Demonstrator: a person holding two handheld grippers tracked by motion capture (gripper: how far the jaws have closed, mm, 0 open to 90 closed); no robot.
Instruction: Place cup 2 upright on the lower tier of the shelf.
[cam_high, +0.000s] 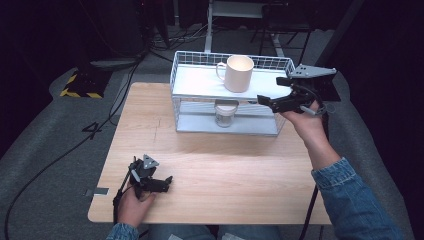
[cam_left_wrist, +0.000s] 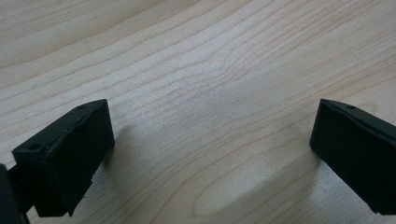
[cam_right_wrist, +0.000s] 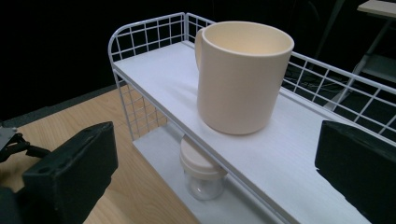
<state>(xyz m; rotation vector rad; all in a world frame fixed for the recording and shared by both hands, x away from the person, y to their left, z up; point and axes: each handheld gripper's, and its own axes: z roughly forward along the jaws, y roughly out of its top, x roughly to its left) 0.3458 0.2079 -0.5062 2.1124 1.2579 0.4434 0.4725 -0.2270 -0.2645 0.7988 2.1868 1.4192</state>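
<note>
Two claws, both spread wide and empty. The right claw (cam_high: 280, 92) hangs at the right end of the rack (cam_high: 182, 75), level with its upper shelf, jaws aimed left toward the mug (cam_high: 238, 73). In the right gripper view the mug (cam_right_wrist: 240, 77) stands upright between the two jaws but well ahead of them — no contact yet. It sits on the top shelf, handle turned to the far left, with the wire rail behind it.

Under that shelf, on the lower one, stands a jar (cam_high: 225, 113) with a pale lid, almost straight below the mug.

The left claw (cam_high: 159, 181) rests low on the worktop (cam_high: 225, 165) at the near left, its jaws over bare wood, far from the rack.

The step in hand looks like the reach for the mug. Next, the right claw would need to travel left along the shelf until the jaws straddle the mug's body, staying above the shelf's front edge, then close firmly — the wall is smooth and round, so a centred grip matters.
</note>
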